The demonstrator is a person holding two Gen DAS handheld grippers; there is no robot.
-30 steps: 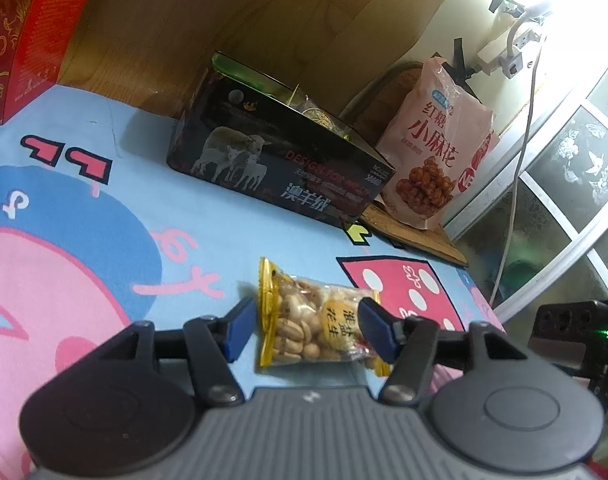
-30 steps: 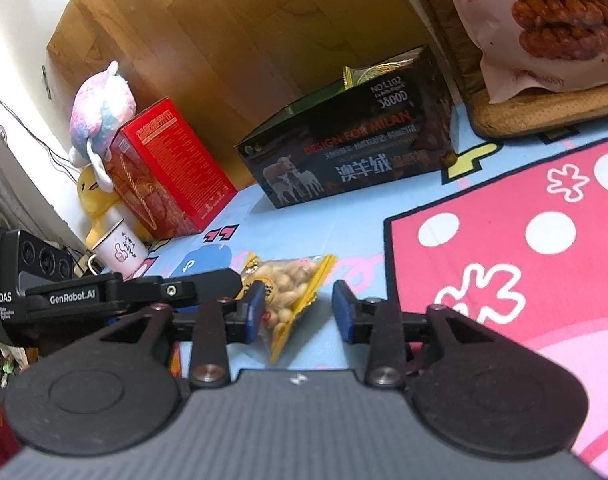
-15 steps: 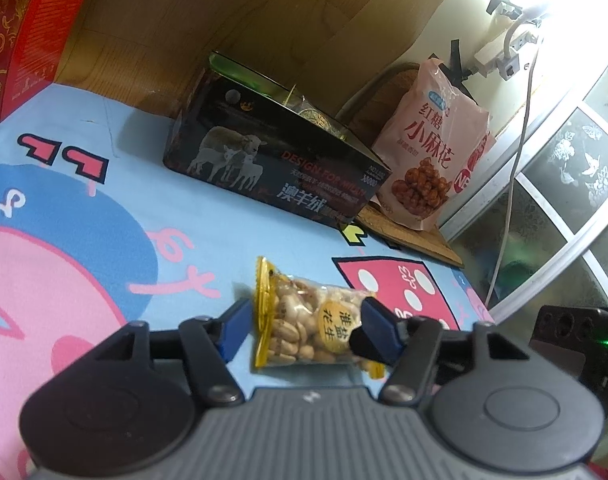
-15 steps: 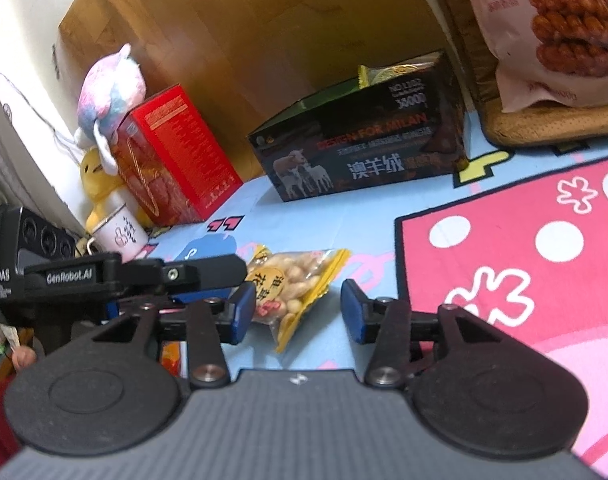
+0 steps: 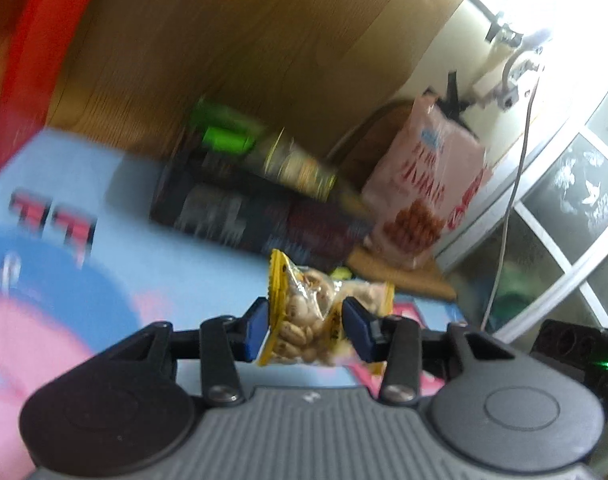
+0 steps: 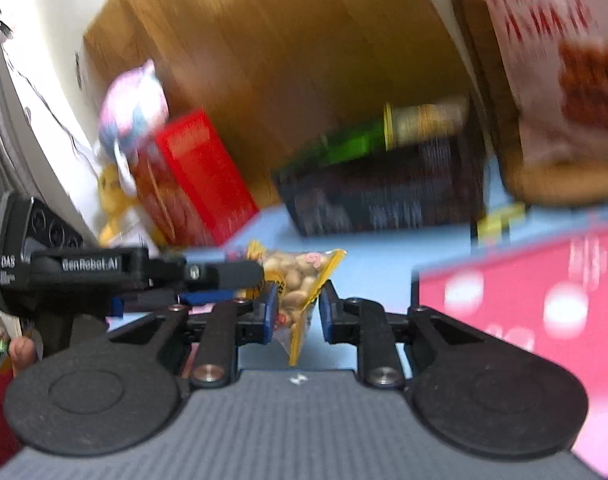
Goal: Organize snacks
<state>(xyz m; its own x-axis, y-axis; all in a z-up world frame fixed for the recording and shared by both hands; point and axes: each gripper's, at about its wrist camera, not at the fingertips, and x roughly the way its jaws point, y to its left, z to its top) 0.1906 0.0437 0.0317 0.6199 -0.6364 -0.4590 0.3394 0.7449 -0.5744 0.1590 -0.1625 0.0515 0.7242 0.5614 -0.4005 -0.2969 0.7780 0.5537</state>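
A clear bag of peanuts (image 5: 304, 312) with yellow edges hangs crumpled between the blue pads of my left gripper (image 5: 307, 332), lifted off the cartoon mat (image 5: 144, 256). Its jaws are closing and press the bag on both sides. In the right wrist view the same peanut bag (image 6: 296, 276) has its yellow end between the pads of my right gripper (image 6: 298, 312), whose jaws are also closing on it. The left gripper's black body (image 6: 104, 268) reaches in from the left. Both views are blurred by motion.
A dark open box (image 5: 264, 216) with snacks inside stands behind the bag against the wooden wall. To its right a pink bag of fried twists (image 5: 423, 192) leans on a woven mat. A red box (image 6: 196, 176) and a plush toy (image 6: 132, 108) stand at the left.
Both grippers have narrowed onto the peanut bag, and it has come up off the mat, crumpled between the left pads. Both views have risen and blurred.
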